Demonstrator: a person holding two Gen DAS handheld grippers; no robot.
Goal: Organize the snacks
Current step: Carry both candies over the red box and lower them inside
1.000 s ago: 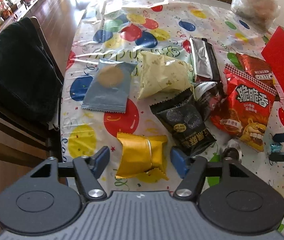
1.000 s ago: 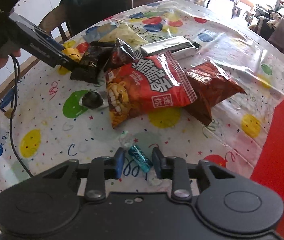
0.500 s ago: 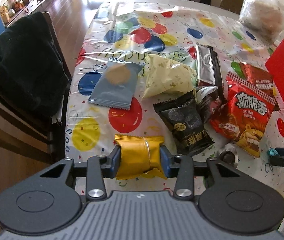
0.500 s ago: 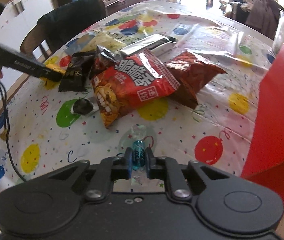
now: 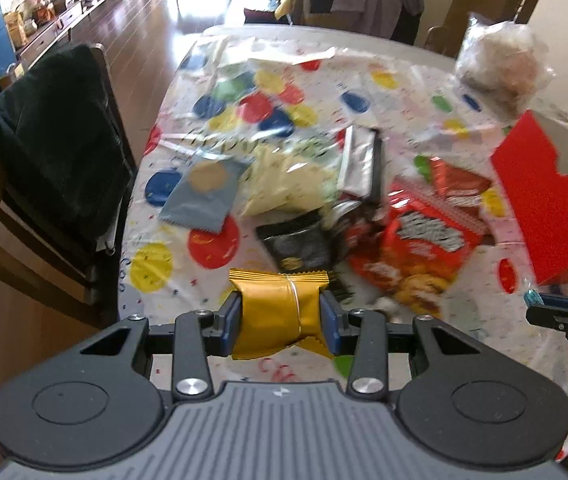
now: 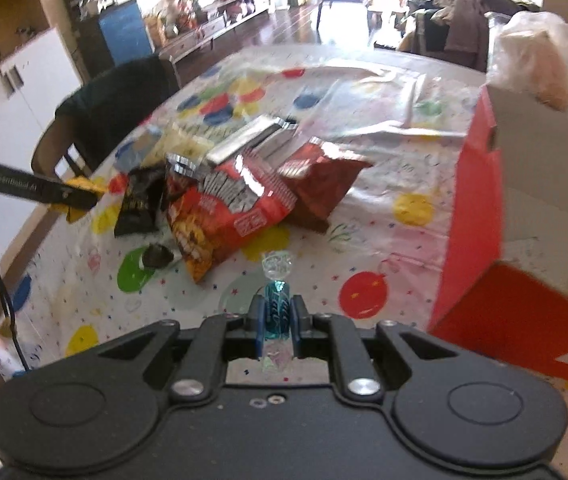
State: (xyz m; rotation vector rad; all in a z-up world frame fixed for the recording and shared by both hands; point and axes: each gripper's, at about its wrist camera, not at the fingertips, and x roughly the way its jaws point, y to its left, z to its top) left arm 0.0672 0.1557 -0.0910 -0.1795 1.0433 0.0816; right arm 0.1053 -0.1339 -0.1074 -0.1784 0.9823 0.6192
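Snacks: most lie heaped mid-counter (image 5: 364,60) on the balloon-print cover. Biggest is the red chip bag (image 6: 227,204), leaning on the dark red cookie bag (image 6: 320,184); then the pale yellow bag (image 5: 284,184), grey-blue packet (image 5: 203,192), silver bar (image 5: 358,168), black packet (image 5: 296,244). The red box (image 6: 472,216) stands open at the right, near the pile.

Change since a second ago: both claws were spread around their targets on the cloth; now each is closed and lifted. Left claw (image 5: 279,320) pinches the gold packet (image 5: 279,312) across its middle, clear of the cover. Right claw (image 6: 277,314) pinches the small blue candy (image 6: 277,308), twisted clear ends poking out front and back.

Judgement: two picks done together; carry to the box likely follows. Gold wrapper creases under pressure, looks soft. Candy small, slippery foil; may rotate.
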